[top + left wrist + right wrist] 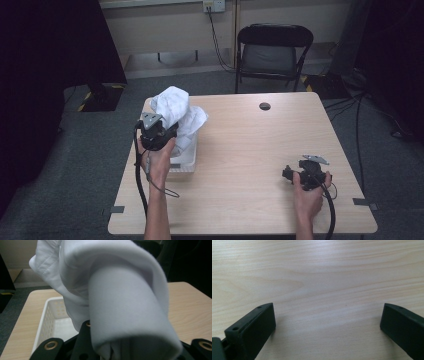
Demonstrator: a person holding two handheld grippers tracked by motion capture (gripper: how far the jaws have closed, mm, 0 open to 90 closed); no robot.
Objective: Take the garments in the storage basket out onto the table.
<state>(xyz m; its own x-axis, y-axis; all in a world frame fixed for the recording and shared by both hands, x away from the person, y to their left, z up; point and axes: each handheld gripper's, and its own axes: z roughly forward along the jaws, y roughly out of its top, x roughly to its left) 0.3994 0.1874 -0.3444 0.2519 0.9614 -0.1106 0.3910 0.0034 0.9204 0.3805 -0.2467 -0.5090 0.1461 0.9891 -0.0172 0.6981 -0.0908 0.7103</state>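
The left gripper (161,131) is clamped on a white cloth (177,112), which bunches up over its jaws above the white basket (186,162) (near the table's (250,165) left edge). The right gripper (327,325) rests open near the right edge.

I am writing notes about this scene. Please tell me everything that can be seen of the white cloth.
The white cloth looks like soft woven fabric with a stitched hem, bunched and rolled into thick folds. The left tongs are shut on it and hold it above the white perforated basket at the table's left side. Its lower folds hang toward the basket; whether they touch it is unclear.
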